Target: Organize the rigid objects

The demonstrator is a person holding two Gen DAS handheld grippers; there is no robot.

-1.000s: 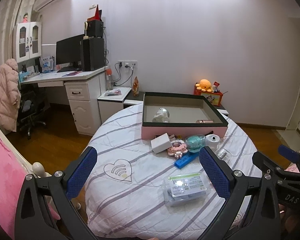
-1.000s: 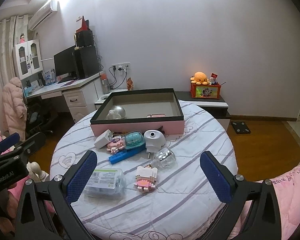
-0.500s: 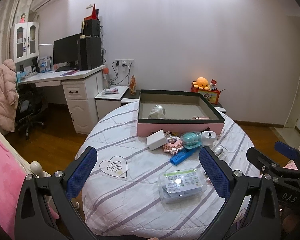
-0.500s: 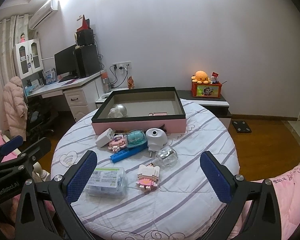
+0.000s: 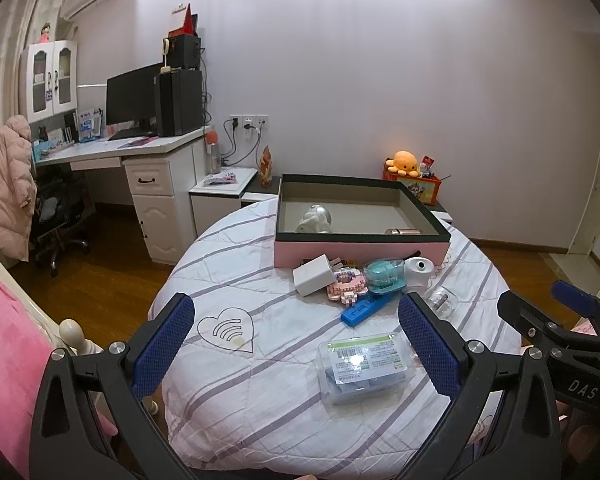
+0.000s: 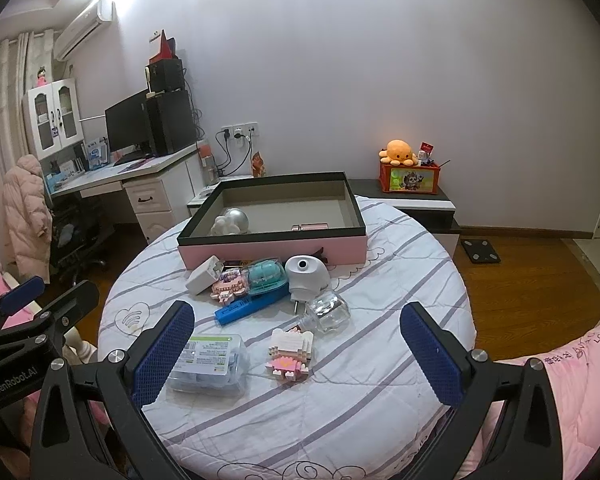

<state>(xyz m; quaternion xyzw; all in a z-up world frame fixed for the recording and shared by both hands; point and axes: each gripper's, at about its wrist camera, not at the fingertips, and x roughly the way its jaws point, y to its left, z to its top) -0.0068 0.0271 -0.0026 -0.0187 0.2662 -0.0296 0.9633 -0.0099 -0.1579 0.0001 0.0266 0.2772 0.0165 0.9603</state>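
A pink box with a dark rim [image 5: 360,250] [image 6: 272,248] stands at the far side of the round table; inside lie a white figure [image 6: 226,225] and a small pink tube [image 6: 310,227]. In front of it lie a white charger [image 6: 202,275], a pink brick toy [image 6: 228,286], a teal case [image 6: 266,276], a white plug-in device [image 6: 306,274], a blue bar [image 6: 240,312], a glass bottle [image 6: 326,312], a pink-white brick figure [image 6: 290,354] and a clear plastic box [image 6: 210,364] [image 5: 362,366]. My left gripper [image 5: 296,346] and right gripper [image 6: 296,350] are open and empty above the near edge.
The table has a white striped cloth [image 6: 372,312]. A desk with a monitor [image 5: 132,100] stands at the left, a low cabinet with an orange plush [image 6: 398,152] behind. Pink bedding [image 5: 4,344] lies at the left and at the right in the right wrist view [image 6: 560,364].
Both grippers have drawn slightly closer to the table and its objects. Nothing on the table has moved; both stay open.
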